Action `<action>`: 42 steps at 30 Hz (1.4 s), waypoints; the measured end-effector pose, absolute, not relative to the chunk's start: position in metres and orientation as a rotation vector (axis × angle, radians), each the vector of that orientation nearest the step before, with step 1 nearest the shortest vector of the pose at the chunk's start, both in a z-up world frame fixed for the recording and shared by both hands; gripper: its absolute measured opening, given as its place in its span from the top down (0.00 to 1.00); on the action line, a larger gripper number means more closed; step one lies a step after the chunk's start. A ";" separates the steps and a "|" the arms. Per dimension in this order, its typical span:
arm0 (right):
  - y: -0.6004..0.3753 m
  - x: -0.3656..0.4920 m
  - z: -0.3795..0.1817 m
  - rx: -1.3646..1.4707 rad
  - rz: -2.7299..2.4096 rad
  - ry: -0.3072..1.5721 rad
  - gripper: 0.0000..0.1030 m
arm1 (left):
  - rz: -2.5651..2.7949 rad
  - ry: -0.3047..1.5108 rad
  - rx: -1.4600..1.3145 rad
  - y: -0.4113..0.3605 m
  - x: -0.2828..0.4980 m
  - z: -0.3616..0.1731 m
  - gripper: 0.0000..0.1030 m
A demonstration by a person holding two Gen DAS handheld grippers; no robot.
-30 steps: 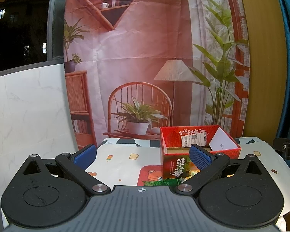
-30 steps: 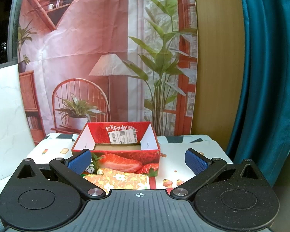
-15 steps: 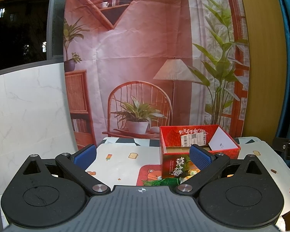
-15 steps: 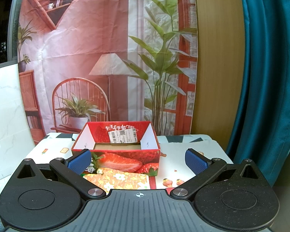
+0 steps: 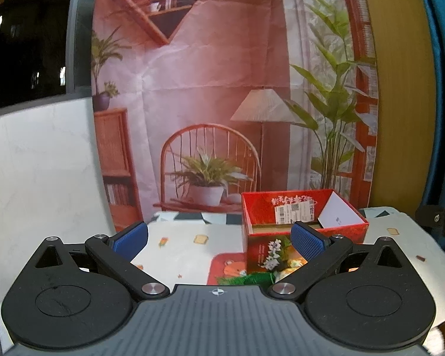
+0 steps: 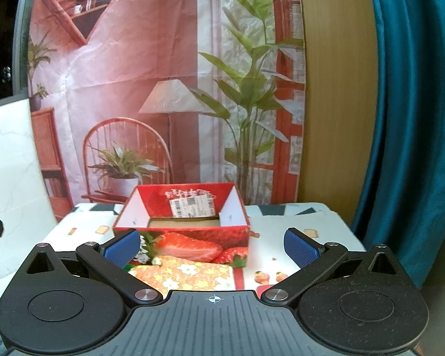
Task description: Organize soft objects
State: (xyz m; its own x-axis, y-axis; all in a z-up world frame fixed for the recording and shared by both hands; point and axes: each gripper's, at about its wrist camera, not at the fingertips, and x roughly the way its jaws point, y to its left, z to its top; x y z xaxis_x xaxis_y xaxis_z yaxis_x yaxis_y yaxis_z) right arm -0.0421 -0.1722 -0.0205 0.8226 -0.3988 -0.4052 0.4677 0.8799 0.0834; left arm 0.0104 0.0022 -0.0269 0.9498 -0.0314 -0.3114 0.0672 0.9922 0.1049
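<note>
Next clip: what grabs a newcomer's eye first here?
The open red strawberry box at mid-table, nothing visible inside, with a floral cloth lying just in front of it. Both the right gripper and left gripper hang open before it, holding nothing.

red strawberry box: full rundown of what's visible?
The red strawberry box is an open-topped printed cardboard carton, upright on the patterned tablecloth. Strawberries and flowers are printed outside; the side flaps are white inside, a barcode label is stuck to the inner back wall, and the brown floor looks empty. A floral orange cloth lies against its front. No gripper touches it.
</note>
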 end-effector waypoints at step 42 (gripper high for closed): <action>-0.227 0.027 -0.263 0.324 -0.460 0.930 0.00 | -0.182 1.063 0.075 0.021 0.143 -0.262 0.00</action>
